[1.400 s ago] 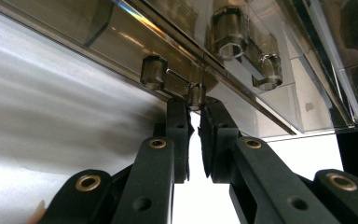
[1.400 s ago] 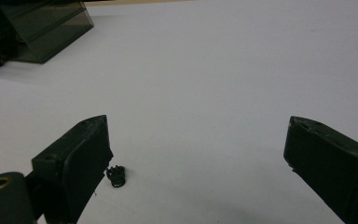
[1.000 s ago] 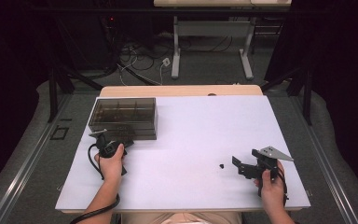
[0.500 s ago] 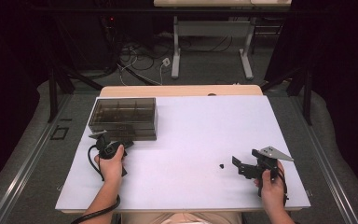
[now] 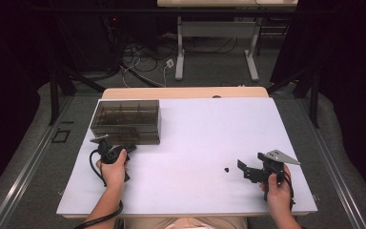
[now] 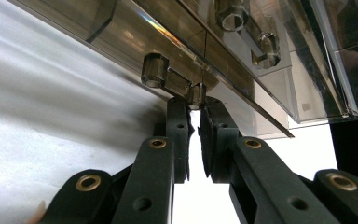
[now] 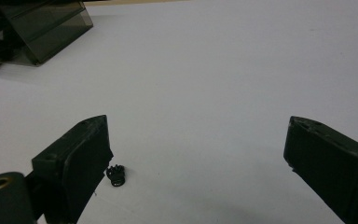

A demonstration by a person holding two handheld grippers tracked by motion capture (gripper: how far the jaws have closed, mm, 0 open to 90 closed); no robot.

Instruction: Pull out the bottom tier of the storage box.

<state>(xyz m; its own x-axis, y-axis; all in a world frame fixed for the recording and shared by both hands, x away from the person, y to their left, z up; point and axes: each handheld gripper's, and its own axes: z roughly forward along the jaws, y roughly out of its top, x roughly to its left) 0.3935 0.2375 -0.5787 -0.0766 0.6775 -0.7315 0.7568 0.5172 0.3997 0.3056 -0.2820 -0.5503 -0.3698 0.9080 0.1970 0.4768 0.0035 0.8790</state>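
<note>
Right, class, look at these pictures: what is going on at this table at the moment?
A person sits at a white table with a two-jaw gripper in each hand. The left gripper is nearly shut, its tips pinching the small latch on the front edge of a smoky transparent compartment box, apparently to open its lid. The right gripper waits with its jaws wide open, low over the table, beside a tiny black part that lies loose on the surface. The part has not been picked up.

Black two-jaw grippers with brass-ringed pivot holes, trailing black cables, a grey three-cornered plate [image 5: 279,156] on one.
</note>
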